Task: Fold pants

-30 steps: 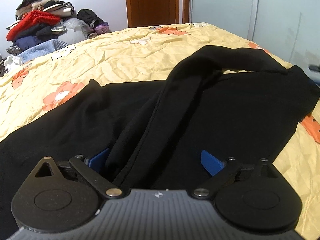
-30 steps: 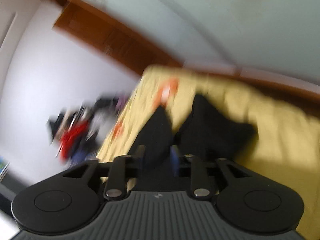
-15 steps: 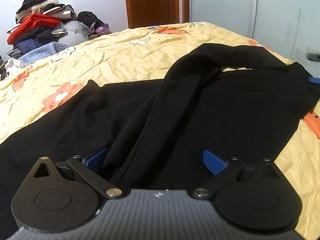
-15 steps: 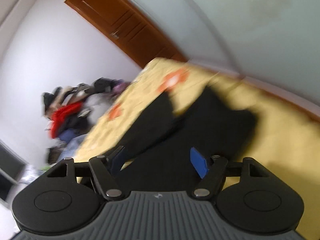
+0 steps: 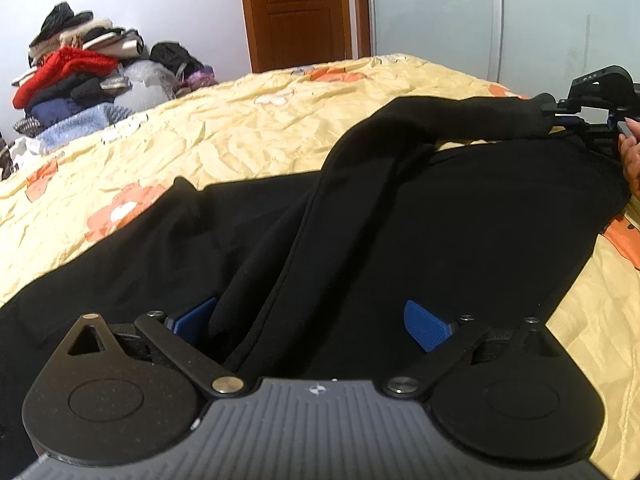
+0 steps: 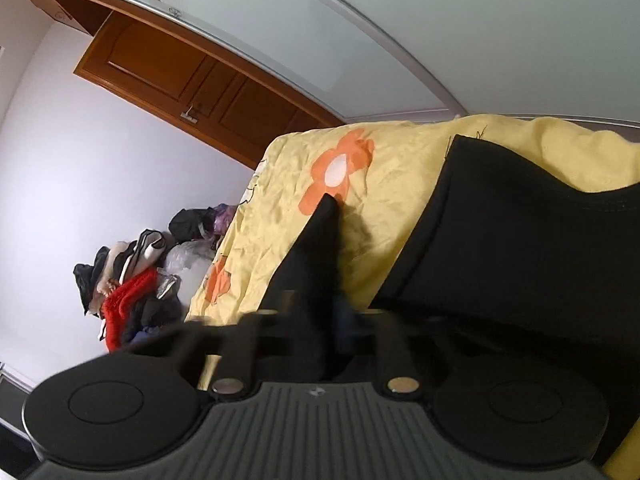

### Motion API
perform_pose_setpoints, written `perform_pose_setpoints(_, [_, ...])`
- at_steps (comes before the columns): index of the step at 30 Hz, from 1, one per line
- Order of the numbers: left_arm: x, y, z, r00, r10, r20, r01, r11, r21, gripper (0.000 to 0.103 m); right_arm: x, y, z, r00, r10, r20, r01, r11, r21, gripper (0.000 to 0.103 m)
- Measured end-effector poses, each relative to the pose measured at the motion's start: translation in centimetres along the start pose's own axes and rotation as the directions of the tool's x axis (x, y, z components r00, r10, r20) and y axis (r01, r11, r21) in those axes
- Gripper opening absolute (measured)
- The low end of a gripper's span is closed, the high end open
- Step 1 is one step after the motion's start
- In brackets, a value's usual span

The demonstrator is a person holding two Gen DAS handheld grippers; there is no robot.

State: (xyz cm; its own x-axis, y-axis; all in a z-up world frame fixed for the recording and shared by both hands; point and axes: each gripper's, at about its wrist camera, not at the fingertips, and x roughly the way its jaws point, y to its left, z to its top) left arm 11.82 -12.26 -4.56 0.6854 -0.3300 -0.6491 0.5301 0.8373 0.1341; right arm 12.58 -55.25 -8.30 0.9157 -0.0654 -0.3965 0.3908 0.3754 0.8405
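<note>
Black pants (image 5: 360, 216) lie spread on a yellow flowered bedsheet (image 5: 224, 132). One leg is twisted into a ridge that runs from under my left gripper up to the far right. My left gripper (image 5: 312, 320) is open, its blue pads (image 5: 426, 324) straddling that ridge without pinching it. My right gripper (image 6: 320, 312) is shut on the end of that leg, the black pant leg (image 6: 316, 264), and is rolled sideways. It also shows at the right edge of the left wrist view (image 5: 592, 120), holding the leg end (image 5: 500, 120) a little above the bed.
A heap of mixed clothes (image 5: 76, 84) sits past the far left of the bed. A brown wooden door (image 5: 296, 12) and a pale wardrobe panel (image 5: 432, 12) stand behind the bed. The bed's right edge (image 5: 616, 320) is close.
My right gripper was shut one second ago, opened wide half a second ago, and has now shut on the pant leg's end. My left gripper has barely moved.
</note>
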Motion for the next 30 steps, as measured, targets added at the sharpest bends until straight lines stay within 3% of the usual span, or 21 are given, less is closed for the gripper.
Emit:
perform_pose_setpoints(3, [-0.1,0.0,0.0,1.000,0.000,0.017,0.000,1.000,0.014,0.089,-0.5,-0.4,0.2,0.999,0.017,0.036,-0.016,1.000,-0.021,0.008])
perform_pose_setpoints(8, [-0.6,0.7,0.4,0.999,-0.017,0.043,0.018,1.000,-0.018,0.047,-3.2,0.3,1.3,0.995,0.038,0.087,-0.032,0.997,-0.071,0.008])
perform_pose_setpoints(9, [-0.6,0.8,0.5,0.999,-0.021,0.044,0.022,0.999,-0.026,0.046,-3.9,0.7,1.7,0.995,0.041,0.093,-0.033,0.995,-0.089,0.008])
perform_pose_setpoints(11, [-0.4,1.1,0.7,0.999,-0.016,0.038,0.018,0.999,-0.038,0.030,-4.6,1.5,2.4,0.994,0.049,0.101,-0.036,0.991,-0.127,0.008])
perform_pose_setpoints(14, [-0.6,1.7,0.9,0.999,-0.009,0.045,0.013,0.997,-0.081,0.014,-5.7,2.3,3.6,0.991,0.061,0.118,-0.043,0.988,-0.150,0.008])
perform_pose_setpoints(17, [-1.8,2.3,1.1,0.996,-0.045,0.075,0.053,0.992,-0.115,0.011,-7.6,2.8,4.6,0.988,0.058,0.141,-0.031,0.981,-0.191,0.008])
perform_pose_setpoints(21, [-3.7,1.3,0.2,0.989,-0.099,0.107,0.103,0.994,-0.032,0.011,-10.5,0.4,4.9,0.987,-0.037,0.157,0.070,0.975,-0.210,0.008])
perform_pose_setpoints(24, [-4.0,0.1,-0.7,0.986,-0.142,0.084,0.141,0.990,0.012,0.010,-12.0,-2.5,4.6,0.980,-0.126,0.154,0.153,0.973,-0.175,0.008])
perform_pose_setpoints(30, [-3.5,-0.3,-1.2,0.983,-0.174,0.051,0.173,0.985,0.020,0.007,-12.3,-4.8,3.5,0.973,-0.187,0.135,0.206,0.967,-0.147,0.008])
